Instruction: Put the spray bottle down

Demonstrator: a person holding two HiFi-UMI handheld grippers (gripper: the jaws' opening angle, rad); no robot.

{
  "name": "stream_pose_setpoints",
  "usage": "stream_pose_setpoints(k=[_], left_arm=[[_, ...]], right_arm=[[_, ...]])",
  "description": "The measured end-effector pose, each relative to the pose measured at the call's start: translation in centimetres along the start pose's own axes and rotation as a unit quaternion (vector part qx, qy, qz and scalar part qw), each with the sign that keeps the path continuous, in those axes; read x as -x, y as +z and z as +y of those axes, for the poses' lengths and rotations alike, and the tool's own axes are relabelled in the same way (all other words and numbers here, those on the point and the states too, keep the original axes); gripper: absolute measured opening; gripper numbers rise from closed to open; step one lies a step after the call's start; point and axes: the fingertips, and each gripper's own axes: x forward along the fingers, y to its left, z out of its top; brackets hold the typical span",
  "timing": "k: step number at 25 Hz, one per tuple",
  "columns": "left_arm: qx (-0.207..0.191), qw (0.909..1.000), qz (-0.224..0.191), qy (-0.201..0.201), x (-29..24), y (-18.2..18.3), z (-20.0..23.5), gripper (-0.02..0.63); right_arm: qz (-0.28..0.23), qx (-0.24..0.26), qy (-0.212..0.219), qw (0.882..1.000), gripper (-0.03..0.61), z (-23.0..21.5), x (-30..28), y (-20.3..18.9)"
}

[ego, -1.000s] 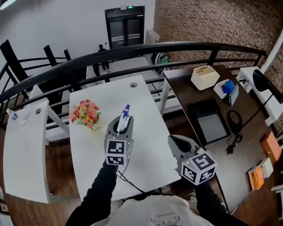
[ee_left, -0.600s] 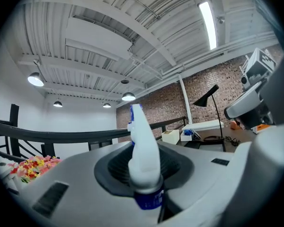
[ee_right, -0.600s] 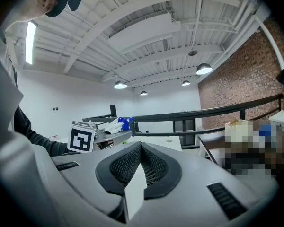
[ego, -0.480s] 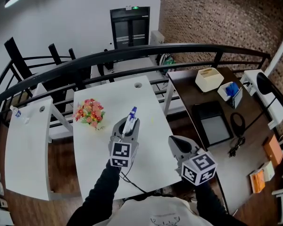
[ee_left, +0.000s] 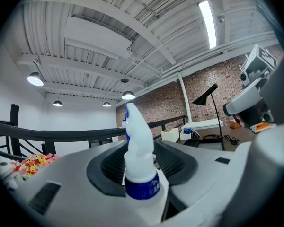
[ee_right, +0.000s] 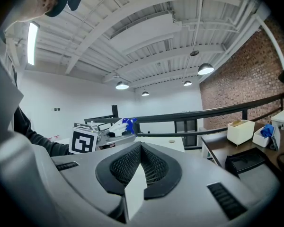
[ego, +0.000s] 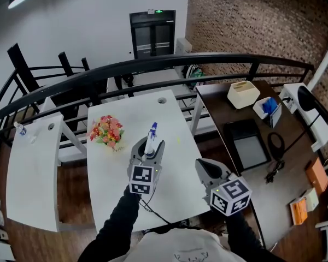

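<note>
The spray bottle (ego: 152, 131), white with a blue collar and blue nozzle, lies lengthwise between the jaws of my left gripper (ego: 149, 145) over the white table (ego: 172, 162), nozzle pointing away from me. In the left gripper view the spray bottle (ee_left: 138, 150) sits between the pads with a gap on each side; the jaws have just been opening. The right gripper view shows the spray bottle (ee_right: 119, 126) sticking out of the left gripper (ee_right: 102, 135). My right gripper (ego: 206, 169) hovers at the table's right edge, its pads (ee_right: 154, 167) together and empty.
A bunch of pink and orange flowers (ego: 105, 131) lies on the table to the left of the bottle. A dark desk (ego: 218, 105) to the right carries a beige box (ego: 243, 93) and a black mat (ego: 246, 143). A black railing (ego: 169, 61) curves behind both.
The left gripper's jaws stand wider around the bottle than a second ago. Both hands stay roughly where they were.
</note>
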Motion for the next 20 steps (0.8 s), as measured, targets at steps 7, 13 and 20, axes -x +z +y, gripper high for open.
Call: stream_pose_setpoints(k=[7, 13, 20], left_arm=[[0.002, 0.9999, 0.012, 0.004, 0.7, -0.4, 0.1, 0.202], [0.018, 0.9995, 0.025, 0.011, 1.8, -1.0, 0.6, 0.228], [0.047, 0.9983, 0.034, -0.004, 6.8, -1.3, -0.7, 0.264]], right_arm=[[-0.006, -0.001, 0.000, 1.000, -0.018, 0.6, 0.4, 0.3], [-0.006, -0.002, 0.002, 1.000, -0.018, 1.2, 0.7, 0.2], [-0.012, -0.001, 0.019, 1.000, -0.018, 3.0, -0.4, 0.8]])
